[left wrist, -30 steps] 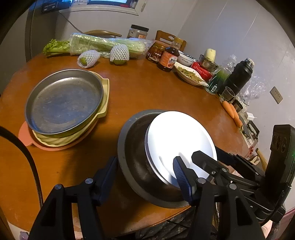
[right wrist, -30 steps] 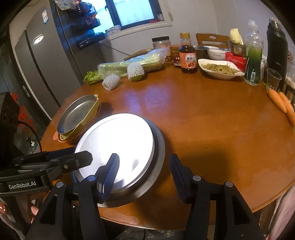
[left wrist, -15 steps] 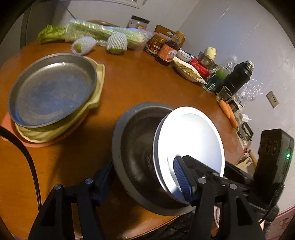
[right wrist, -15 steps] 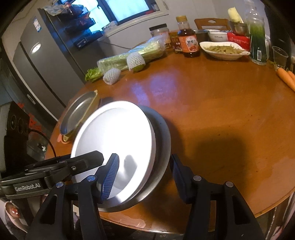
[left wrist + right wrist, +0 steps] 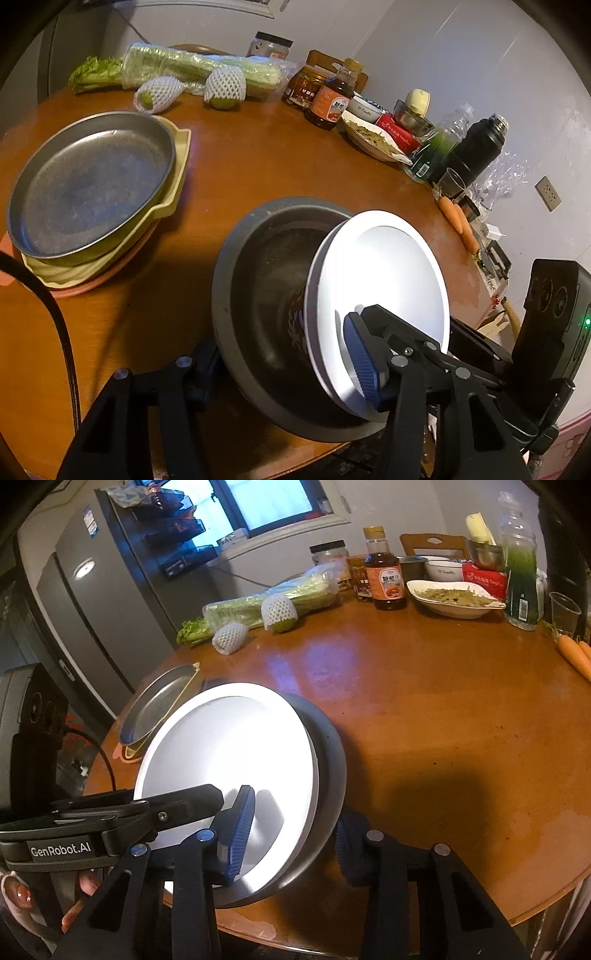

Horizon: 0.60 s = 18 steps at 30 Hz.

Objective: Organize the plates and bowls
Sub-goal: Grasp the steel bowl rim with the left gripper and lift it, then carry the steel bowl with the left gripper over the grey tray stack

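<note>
A grey bowl [image 5: 258, 258] sits at the near edge of the table. A white plate [image 5: 388, 280] leans steeply in it, left edge raised, over something patterned [image 5: 295, 325]. My left gripper [image 5: 280, 362] is closing: one finger is outside the bowl's near wall, the blue pad [image 5: 360, 358] lies against the plate's face. My right gripper [image 5: 291, 836] is closing too, its left pad [image 5: 240, 834] on the white plate [image 5: 229, 753] and its other finger against the outside of the grey bowl [image 5: 332, 760]. A steel pan [image 5: 92, 184] is stacked on a yellow dish [image 5: 181, 162] and a pink plate [image 5: 92, 284] at the left.
Wrapped celery [image 5: 192, 70], two netted fruits [image 5: 225, 86], sauce bottles [image 5: 330, 101], a dish of food [image 5: 373, 140], a black flask [image 5: 476, 147] and carrots [image 5: 458, 221] line the far and right rim. A fridge [image 5: 92, 602] stands beyond the table. A hand [image 5: 22, 893] shows at the lower left.
The white plate has tipped up much steeper inside the grey bowl. The right gripper's fingers have come noticeably closer together around plate and bowl rim. The left gripper has narrowed slightly.
</note>
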### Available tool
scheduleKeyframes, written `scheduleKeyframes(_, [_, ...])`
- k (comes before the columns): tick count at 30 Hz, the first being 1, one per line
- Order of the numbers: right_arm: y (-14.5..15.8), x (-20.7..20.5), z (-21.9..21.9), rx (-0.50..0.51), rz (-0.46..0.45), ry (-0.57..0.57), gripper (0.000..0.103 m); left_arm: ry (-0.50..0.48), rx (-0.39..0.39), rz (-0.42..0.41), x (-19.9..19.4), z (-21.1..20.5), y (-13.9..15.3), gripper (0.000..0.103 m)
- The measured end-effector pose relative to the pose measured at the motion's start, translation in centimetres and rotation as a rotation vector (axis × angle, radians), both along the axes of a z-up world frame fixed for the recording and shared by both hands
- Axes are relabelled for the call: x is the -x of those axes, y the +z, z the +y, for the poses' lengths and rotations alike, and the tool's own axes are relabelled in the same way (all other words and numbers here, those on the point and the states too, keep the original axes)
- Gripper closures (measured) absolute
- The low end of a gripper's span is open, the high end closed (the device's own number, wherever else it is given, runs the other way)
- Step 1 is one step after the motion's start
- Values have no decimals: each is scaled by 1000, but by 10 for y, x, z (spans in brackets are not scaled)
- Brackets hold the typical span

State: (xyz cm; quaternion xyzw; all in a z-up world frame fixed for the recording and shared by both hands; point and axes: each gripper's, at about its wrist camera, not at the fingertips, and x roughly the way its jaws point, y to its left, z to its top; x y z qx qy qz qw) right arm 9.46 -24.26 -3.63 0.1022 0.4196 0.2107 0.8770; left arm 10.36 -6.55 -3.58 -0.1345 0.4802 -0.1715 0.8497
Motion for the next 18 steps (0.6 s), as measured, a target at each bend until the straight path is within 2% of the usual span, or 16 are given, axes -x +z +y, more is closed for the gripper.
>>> scheduleKeyframes(18, [9, 4, -18, -9, -22, -39, 62, -29, -29, -12, 0, -17, 12, 48])
